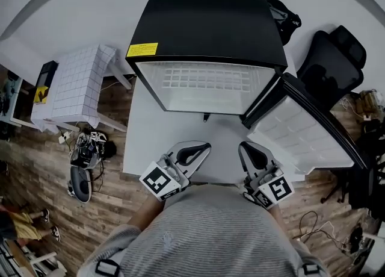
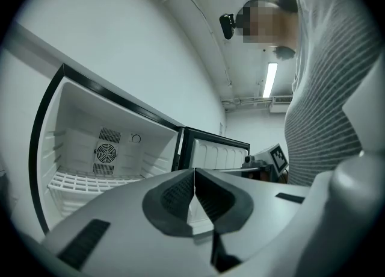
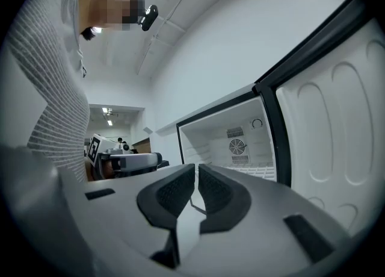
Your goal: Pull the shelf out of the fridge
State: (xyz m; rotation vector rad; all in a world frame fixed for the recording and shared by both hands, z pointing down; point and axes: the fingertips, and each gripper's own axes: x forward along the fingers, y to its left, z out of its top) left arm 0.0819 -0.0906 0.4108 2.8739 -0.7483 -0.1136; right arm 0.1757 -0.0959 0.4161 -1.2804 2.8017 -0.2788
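shelf [image 1: 207, 80] inside open fridge [image 1: 204, 23]; white board [image 1: 156, 143], wood floor [image 1: 114, 200].

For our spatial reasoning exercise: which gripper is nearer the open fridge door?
Right. The right gripper sits just left of the door, not touching; the left gripper is farther left, before the fridge.

Head view looks steeply down; both gripper views face the fridge [image 2: 90, 125]
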